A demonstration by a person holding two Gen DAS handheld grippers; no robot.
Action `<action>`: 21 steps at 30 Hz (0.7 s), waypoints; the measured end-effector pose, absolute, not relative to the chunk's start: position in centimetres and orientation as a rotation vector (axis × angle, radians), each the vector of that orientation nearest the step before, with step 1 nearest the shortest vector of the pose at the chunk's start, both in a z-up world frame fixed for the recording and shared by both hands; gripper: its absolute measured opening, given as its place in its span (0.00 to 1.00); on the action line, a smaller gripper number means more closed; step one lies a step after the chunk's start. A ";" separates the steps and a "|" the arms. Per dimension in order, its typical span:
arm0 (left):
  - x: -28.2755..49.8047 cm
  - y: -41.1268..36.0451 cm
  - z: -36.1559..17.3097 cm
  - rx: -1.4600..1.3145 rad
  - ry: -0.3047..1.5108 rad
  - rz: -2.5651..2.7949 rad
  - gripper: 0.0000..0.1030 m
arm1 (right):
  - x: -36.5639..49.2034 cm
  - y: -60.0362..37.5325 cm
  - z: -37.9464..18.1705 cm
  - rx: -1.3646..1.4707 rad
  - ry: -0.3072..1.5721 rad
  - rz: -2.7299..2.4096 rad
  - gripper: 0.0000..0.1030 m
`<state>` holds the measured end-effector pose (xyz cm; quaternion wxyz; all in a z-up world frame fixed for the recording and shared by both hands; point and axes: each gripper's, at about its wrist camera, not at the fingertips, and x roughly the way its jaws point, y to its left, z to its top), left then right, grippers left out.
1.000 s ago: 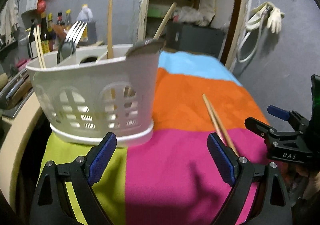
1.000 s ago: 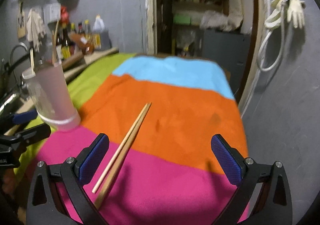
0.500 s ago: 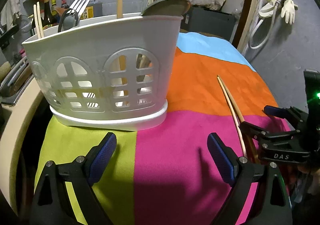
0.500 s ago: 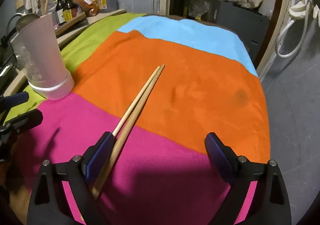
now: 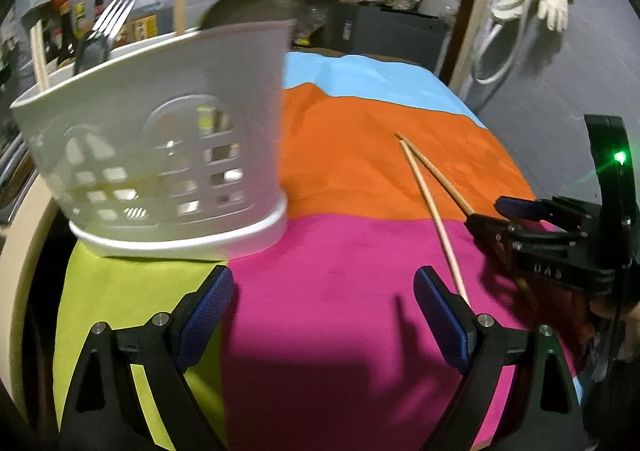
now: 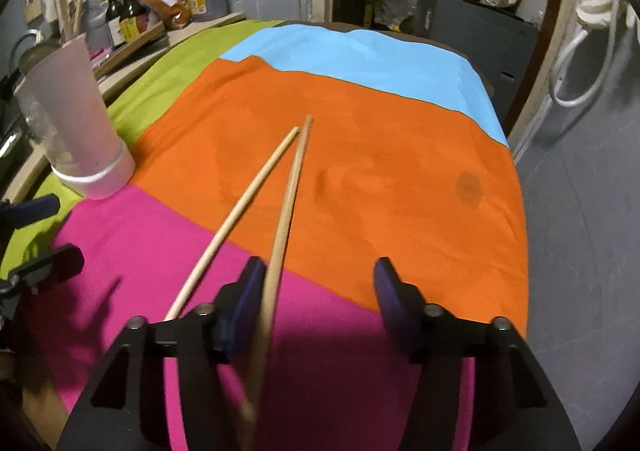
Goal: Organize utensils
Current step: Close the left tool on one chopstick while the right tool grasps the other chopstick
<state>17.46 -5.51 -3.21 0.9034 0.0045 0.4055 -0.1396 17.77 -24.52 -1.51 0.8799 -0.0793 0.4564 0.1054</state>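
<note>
Two chopsticks (image 6: pixel 256 203) lie lengthwise on the striped cloth (image 6: pixel 400 171), pointing away from the right gripper (image 6: pixel 318 303), whose half-open jaws have just been closing around one, not yet pinching.

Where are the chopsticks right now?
In the right wrist view, the chopsticks lie across the orange and pink cloth, right of the white holder; one runs between the open right claw's fingers, the other just outside.
</note>
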 end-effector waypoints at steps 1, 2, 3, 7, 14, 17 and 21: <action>17.5 -5.8 -3.2 0.018 0.836 -0.300 0.85 | 17.7 -24.9 -1.4 -0.154 0.949 0.221 0.43; 17.6 -6.4 -3.2 0.025 0.836 -0.310 0.85 | 17.7 -25.2 -1.4 -0.145 0.947 0.222 0.37; 17.7 -6.8 -3.2 0.032 0.837 -0.319 0.82 | 17.7 -25.6 -1.3 -0.140 0.942 0.220 0.33; 18.7 -8.5 -3.2 0.055 0.854 -0.372 0.68 | 17.5 -27.0 -1.2 -0.118 0.939 0.222 0.11; 21.2 -11.8 -3.8 0.086 0.922 -0.465 0.41 | 16.9 -29.4 -0.9 -0.103 0.927 0.196 0.09; 22.8 -12.9 -4.1 0.083 0.955 -0.490 0.33 | 17.1 -30.0 -0.9 -0.090 0.937 0.198 0.09; 24.5 -13.8 -4.6 0.080 0.997 -0.507 0.24 | 18.2 -29.8 -0.9 -0.103 0.958 0.211 0.09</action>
